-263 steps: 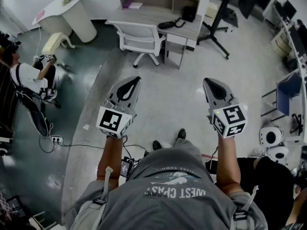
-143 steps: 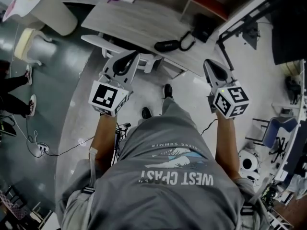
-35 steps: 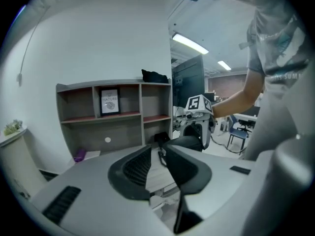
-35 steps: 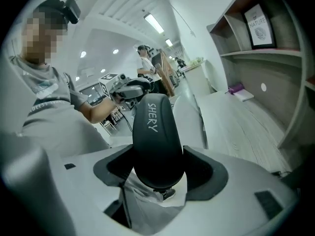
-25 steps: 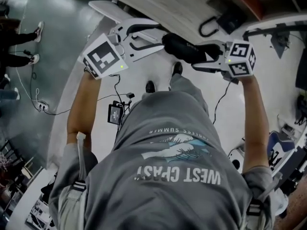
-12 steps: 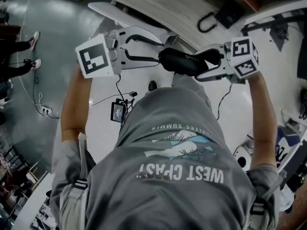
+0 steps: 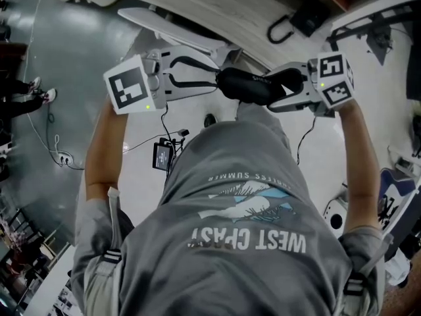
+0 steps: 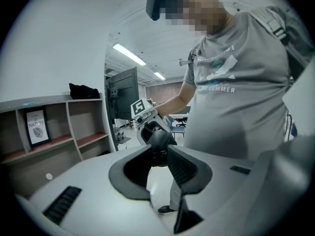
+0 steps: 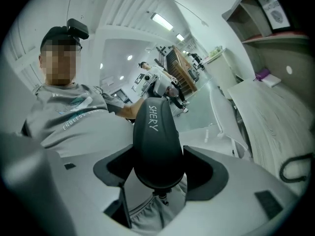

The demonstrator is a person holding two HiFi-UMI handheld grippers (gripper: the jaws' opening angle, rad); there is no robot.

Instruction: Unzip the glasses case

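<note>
Showing "SHERY" (in white) — the glasses case [image 9: 158,151].

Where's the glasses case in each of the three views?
Head view: glasses case upper centre, just above the person's grey T-shirt.
Left gripper view: glasses case at centre, its end between the jaws of the left tool, which have just been closing.
Right gripper view: glasses case large at centre, clamped in the right tool.
Shared landmark: the grey T-shirt, seen in all three.
</note>
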